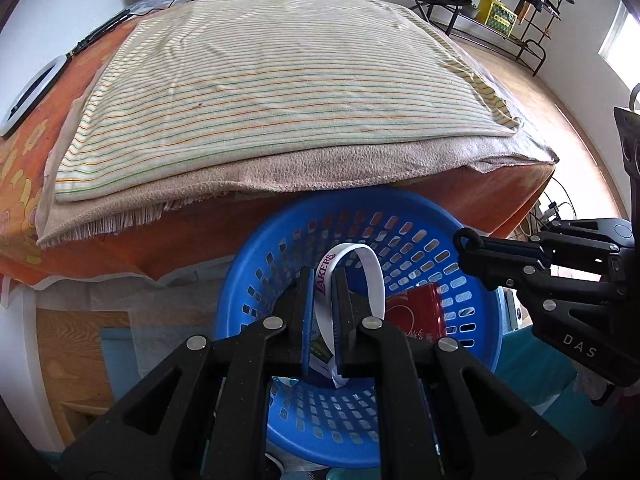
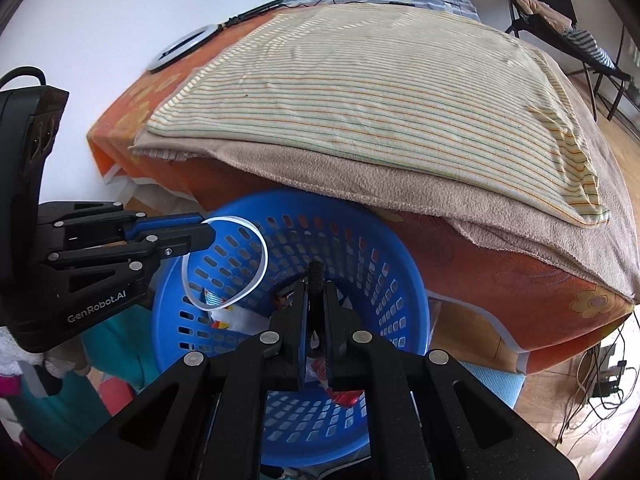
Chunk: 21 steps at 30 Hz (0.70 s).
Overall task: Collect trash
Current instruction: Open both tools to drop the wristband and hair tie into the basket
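A blue perforated basket (image 1: pixel 472 280) stands on the floor against the bed; it also shows in the right wrist view (image 2: pixel 384 280). My left gripper (image 1: pixel 325 280) is shut on a white "LAKERS" wristband (image 1: pixel 374 272) and holds it over the basket; the band shows as a white loop in the right wrist view (image 2: pixel 262 256). My right gripper (image 2: pixel 316 284) is shut on a small black ring-shaped thing (image 2: pixel 316 276) above the basket. A red packet (image 1: pixel 416 312) and other wrappers (image 2: pixel 218 308) lie inside the basket.
The bed (image 1: pixel 280 92) with a striped cloth and a beige blanket overhangs the basket's far rim. A ring light (image 2: pixel 180 48) lies on the bed by the wall. A clothes rack (image 1: pixel 520 12) stands at the far right. Cables (image 2: pixel 600 380) lie on the floor at right.
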Motion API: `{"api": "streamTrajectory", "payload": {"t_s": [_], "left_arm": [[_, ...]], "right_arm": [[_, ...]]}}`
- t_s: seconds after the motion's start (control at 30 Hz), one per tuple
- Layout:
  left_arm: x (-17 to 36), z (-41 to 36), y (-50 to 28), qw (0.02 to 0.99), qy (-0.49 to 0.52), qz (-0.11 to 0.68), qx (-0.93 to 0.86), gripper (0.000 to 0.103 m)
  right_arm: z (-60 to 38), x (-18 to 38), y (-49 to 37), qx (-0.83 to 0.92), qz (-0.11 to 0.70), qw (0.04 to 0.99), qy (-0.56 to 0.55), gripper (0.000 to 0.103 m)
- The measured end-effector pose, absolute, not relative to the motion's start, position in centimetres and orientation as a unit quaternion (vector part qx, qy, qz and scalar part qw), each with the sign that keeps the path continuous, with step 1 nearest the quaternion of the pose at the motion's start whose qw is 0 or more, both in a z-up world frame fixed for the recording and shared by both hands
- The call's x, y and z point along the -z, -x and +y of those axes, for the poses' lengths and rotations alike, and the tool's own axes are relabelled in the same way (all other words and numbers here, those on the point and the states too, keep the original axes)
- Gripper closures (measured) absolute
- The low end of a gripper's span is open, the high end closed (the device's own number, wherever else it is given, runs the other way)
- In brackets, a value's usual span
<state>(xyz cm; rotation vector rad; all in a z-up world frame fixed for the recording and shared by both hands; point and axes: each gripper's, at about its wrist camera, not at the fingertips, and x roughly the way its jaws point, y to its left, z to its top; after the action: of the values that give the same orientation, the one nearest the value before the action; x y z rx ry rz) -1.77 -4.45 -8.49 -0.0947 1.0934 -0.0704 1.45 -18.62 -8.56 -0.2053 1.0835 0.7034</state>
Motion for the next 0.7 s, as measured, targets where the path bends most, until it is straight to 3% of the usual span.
{"api": "streamTrajectory", "payload": {"t_s": [0.1, 0.17, 0.27, 0.4, 0.43, 0.53, 0.63, 0.7], "left_arm": [[8.62, -4.55, 1.84, 0.852, 0.042, 0.521, 0.033, 0.091], [8.68, -4.61, 2.01, 0.852, 0.039, 0.521, 0.032, 0.075], [8.71, -4.78, 2.21, 0.854, 0.03, 0.519, 0.031, 0.072], [8.77, -4.7, 2.34, 0.854, 0.028, 0.519, 0.03, 0.072], [8.76, -4.67, 2.34, 0.854, 0.028, 0.519, 0.029, 0.07], [8.54, -4.55, 2.38, 0.857, 0.029, 0.514, 0.025, 0.051], [8.13, -4.36, 2.41, 0.861, 0.027, 0.507, 0.016, 0.041], [7.85, -4.09, 2.36, 0.864, 0.031, 0.502, 0.011, 0.035]], "right_arm": [[-18.6, 8.71, -1.4, -0.324, 0.505, 0.794, 0.099, 0.097], [-18.59, 8.81, -1.32, -0.322, 0.504, 0.795, 0.102, 0.096], [-18.75, 9.03, -1.17, -0.317, 0.505, 0.796, 0.106, 0.095], [-19.0, 9.11, -1.2, -0.311, 0.506, 0.798, 0.104, 0.07], [-19.04, 9.09, -1.2, -0.31, 0.505, 0.799, 0.104, 0.069], [-19.08, 9.15, -1.17, -0.304, 0.506, 0.8, 0.107, 0.067], [-19.11, 9.23, -1.24, -0.3, 0.507, 0.801, 0.108, 0.053], [-19.14, 9.11, -1.29, -0.294, 0.505, 0.804, 0.11, 0.049]]}}
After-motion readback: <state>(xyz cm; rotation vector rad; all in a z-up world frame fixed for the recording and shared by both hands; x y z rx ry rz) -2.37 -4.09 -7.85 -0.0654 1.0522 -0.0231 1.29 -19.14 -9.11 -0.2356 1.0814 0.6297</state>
